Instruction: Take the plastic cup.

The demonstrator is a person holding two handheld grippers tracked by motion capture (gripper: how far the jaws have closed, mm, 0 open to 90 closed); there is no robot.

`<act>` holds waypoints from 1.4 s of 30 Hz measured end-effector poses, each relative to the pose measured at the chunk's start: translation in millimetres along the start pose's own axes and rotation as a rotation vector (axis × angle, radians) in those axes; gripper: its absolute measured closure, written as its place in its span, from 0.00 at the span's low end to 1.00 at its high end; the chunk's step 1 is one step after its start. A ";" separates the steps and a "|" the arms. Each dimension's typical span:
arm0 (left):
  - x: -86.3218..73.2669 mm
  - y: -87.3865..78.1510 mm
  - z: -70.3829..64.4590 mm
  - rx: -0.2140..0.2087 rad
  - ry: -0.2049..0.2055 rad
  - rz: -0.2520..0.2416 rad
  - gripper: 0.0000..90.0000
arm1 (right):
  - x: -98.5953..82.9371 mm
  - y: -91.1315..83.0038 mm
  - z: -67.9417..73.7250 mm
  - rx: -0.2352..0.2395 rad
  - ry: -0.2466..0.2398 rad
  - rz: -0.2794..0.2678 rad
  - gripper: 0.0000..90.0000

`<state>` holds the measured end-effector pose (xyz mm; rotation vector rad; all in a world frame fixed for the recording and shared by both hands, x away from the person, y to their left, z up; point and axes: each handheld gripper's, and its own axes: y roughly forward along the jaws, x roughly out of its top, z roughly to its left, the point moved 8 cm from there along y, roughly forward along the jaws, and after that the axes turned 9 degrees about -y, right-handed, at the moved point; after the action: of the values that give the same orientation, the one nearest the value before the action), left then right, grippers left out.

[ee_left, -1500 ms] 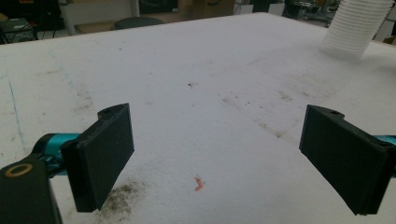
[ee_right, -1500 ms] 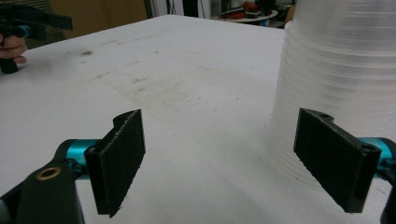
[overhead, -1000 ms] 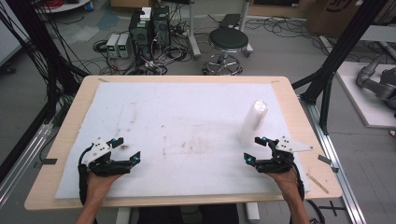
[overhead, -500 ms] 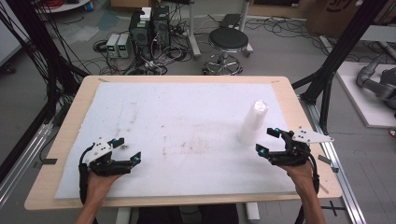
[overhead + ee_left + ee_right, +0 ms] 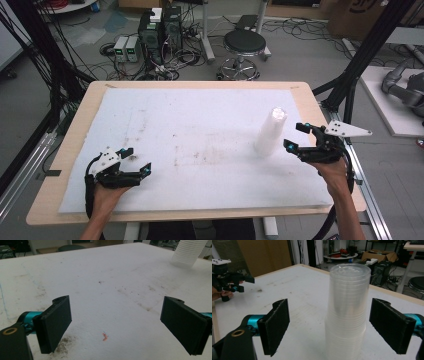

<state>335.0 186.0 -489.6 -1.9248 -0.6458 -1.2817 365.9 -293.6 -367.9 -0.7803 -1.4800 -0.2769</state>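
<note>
- the stack of clear plastic cups point(image 5: 270, 131) stands upside down and upright on the white foam mat point(image 5: 200, 130), at about 3 o'clock of the mat's middle, near its right edge.
- the right gripper point(image 5: 299, 139) sits just beside the stack at its 4 o'clock, jaws wide apart and clamped on nothing; in the right gripper view the stack point(image 5: 348, 312) rises between the two jaws without touching either.
- the left gripper point(image 5: 134, 161) rests at about 8 o'clock on the mat, well apart from the cups, jaws spread and empty.
- risk: the stack is tall and narrow, so a jaw clipping one side first would likely tip it.
- risk: a hard squeeze could crush the thin walls, or grab several nested cups at once.
- risk: a high grip may lift only the top cup.
</note>
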 end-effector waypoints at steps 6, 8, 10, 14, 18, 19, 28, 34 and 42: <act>0.0 0.3 0.3 0.000 -0.002 0.002 0.11 | 5.7 2.2 -10.9 -0.006 0.002 0.007 0.18; 0.1 0.4 0.2 -0.001 -0.006 0.001 0.11 | 7.4 4.1 -13.8 -0.007 0.002 0.012 0.18; 0.0 0.4 0.3 0.000 -0.009 0.001 0.11 | 8.8 6.4 -16.2 -0.008 -0.002 0.012 0.18; -0.1 0.4 0.2 -0.002 -0.004 0.004 0.11 | 10.9 14.4 -21.2 -0.013 0.006 0.017 0.18; 0.1 0.4 0.1 -0.004 -0.005 0.002 0.11 | 11.9 23.7 -24.7 -0.016 0.008 0.024 0.16; 0.0 0.4 0.2 -0.004 -0.005 0.002 0.11 | 12.0 25.8 -25.3 -0.015 0.008 0.029 0.16; 0.1 0.2 0.0 -0.006 -0.005 -0.001 0.11 | 10.8 44.1 -26.2 0.016 0.006 0.053 0.16; -0.1 0.8 0.4 -0.006 -0.005 0.006 0.11 | 7.4 50.6 -26.0 0.020 0.011 0.060 0.16; -0.1 1.0 0.5 -0.004 -0.007 0.007 0.11 | -3.0 65.1 -24.4 -0.007 0.017 0.050 0.16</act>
<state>335.9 185.8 -490.2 -1.9343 -0.6401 -1.2738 424.6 -261.9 -387.7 -0.8174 -1.4418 -0.2507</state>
